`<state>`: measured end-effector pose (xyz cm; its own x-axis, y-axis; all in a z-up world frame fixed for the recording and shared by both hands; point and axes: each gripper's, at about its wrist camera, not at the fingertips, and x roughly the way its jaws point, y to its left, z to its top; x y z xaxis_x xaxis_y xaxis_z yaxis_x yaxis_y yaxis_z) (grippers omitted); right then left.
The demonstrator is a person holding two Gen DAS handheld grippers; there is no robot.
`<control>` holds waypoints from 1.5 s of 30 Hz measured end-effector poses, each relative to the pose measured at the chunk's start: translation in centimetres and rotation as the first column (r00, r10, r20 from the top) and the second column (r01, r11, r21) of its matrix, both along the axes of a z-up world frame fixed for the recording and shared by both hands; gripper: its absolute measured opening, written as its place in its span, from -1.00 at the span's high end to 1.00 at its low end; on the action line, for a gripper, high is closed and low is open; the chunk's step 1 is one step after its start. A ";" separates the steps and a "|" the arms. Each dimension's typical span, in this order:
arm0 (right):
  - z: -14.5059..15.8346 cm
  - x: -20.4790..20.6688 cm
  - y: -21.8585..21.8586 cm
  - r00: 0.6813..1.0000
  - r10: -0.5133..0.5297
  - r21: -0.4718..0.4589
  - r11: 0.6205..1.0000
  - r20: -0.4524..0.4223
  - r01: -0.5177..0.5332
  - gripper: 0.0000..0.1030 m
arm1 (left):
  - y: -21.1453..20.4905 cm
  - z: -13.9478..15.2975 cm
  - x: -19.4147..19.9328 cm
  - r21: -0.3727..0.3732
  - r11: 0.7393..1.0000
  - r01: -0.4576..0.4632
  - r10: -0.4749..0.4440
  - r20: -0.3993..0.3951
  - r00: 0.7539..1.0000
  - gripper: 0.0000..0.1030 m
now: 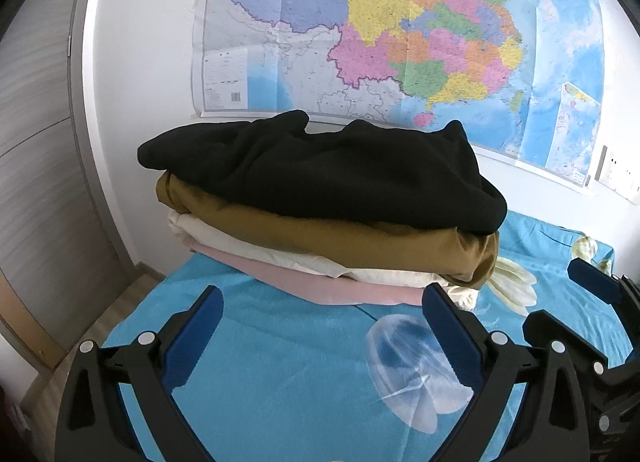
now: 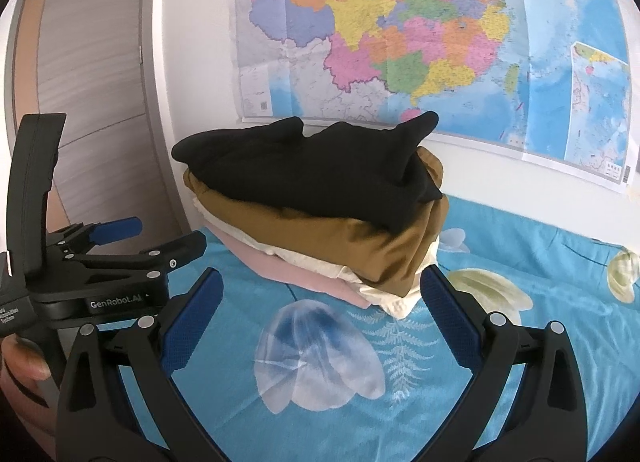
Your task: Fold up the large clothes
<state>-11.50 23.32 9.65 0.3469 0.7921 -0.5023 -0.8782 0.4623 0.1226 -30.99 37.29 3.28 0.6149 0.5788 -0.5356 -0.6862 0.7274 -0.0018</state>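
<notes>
Left wrist view: left gripper point(image 1: 322, 302) fingers spread wide, nothing held, above the blue bedsheet point(image 1: 280, 362); clothes stack point(image 1: 320, 230) at 12 o'clock, black garment point(image 1: 320, 174) on top, then brown, white, pink; right gripper's blue pad at 3 o'clock. Right wrist view: right gripper point(image 2: 322, 298) wide too, empty; stack at 12 o'clock, left gripper at 9 o'clock. Risk: black top layer is lumpy, so a one-sided pull could topple the pile. Stack's far side hidden; garment types unclear.
</notes>
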 end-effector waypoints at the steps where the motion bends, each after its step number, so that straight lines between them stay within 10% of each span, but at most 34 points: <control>1: 0.0 0.0 -0.1 1.000 0.000 0.004 1.000 -0.003 0.000 -0.89 | -0.2 0.0 -0.1 0.004 1.000 -0.001 0.001 0.000 1.000 -0.88; 45: 0.3 -1.4 -1.9 1.000 -0.007 0.020 1.000 -0.018 0.007 -0.89 | -3.2 0.6 -1.6 0.035 0.999 0.001 -0.001 0.003 1.000 -0.88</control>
<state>-12.90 21.45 9.92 0.3437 0.7997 -0.4922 -0.8725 0.4658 0.1474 -32.60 34.05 3.84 0.6167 0.5969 -0.5132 -0.6856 0.7276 0.0222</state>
